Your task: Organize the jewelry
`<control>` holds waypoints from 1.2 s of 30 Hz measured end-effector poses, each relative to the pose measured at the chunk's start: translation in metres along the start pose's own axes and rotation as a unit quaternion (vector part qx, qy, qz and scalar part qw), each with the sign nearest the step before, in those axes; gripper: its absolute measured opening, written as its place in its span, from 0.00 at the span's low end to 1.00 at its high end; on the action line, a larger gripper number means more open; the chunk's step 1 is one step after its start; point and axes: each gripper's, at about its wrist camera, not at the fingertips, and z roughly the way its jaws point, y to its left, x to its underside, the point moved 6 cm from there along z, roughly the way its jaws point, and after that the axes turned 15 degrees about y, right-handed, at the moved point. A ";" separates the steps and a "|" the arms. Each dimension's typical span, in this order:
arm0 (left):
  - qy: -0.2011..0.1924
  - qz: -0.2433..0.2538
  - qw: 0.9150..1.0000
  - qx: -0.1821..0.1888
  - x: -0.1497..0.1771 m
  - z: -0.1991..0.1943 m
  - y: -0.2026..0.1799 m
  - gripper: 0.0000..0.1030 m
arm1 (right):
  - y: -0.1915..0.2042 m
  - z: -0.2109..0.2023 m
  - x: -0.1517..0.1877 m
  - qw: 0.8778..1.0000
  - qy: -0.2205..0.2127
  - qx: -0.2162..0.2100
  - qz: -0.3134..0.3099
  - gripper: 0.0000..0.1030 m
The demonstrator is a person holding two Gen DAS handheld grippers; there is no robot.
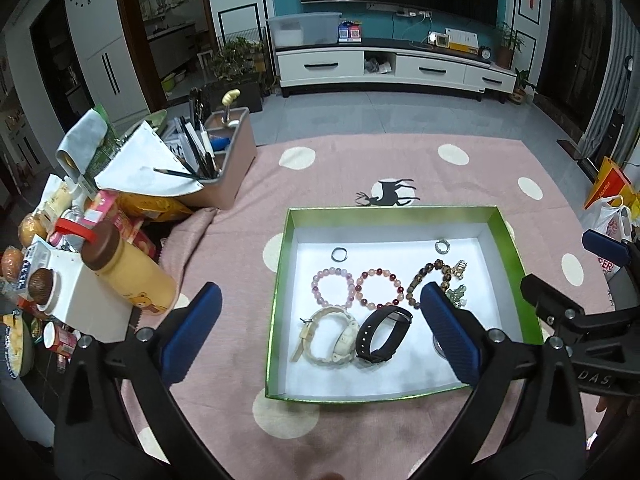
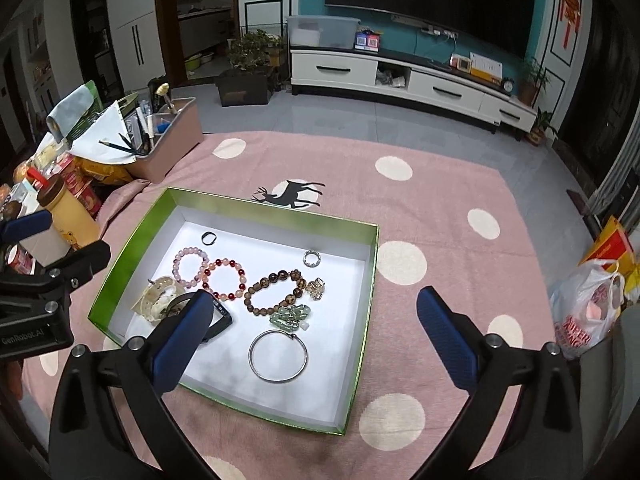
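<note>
A green-rimmed white tray [image 1: 280, 280] [image 2: 370, 276] lies on the pink dotted cloth. It holds a pale pink bead bracelet [image 1: 333, 288] [image 2: 191, 266], a red and pink bead bracelet [image 1: 380, 287] [image 2: 225, 279], a brown bead bracelet [image 1: 430, 280] [image 2: 276, 292], a cream watch [image 1: 328, 336] [image 2: 158, 298], a black watch [image 1: 384, 334], two small rings [image 1: 339, 254] [image 1: 442, 246], a green charm [image 2: 290, 316] and a silver bangle [image 2: 278, 356]. My left gripper [image 1: 320, 340] is open above the tray's near side, empty. My right gripper [image 2: 316, 340] is open above the tray's right part, empty.
A pink desk organiser [image 1: 228, 156] with pencils and papers stands at the back left. A yellow bottle [image 1: 128, 272], snack packs and a white box crowd the left edge. A plastic bag [image 2: 584, 312] lies at the right edge.
</note>
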 end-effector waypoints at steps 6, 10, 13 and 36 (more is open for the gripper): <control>-0.003 -0.001 1.000 -0.019 -0.001 -0.020 0.003 0.98 | -0.001 -0.016 -0.004 1.000 -0.011 0.029 0.001 0.99; -0.005 -0.002 1.000 -0.026 -0.004 -0.032 0.004 0.98 | -0.001 -0.028 -0.009 0.999 -0.017 0.040 -0.002 0.99; -0.005 -0.002 1.000 -0.022 -0.005 -0.041 0.005 0.98 | -0.003 -0.038 -0.011 0.999 -0.025 0.045 -0.002 0.99; 0.028 -0.006 1.000 -0.013 -0.009 -0.009 -0.001 0.98 | -0.001 -0.017 -0.012 1.000 0.000 0.022 0.008 0.99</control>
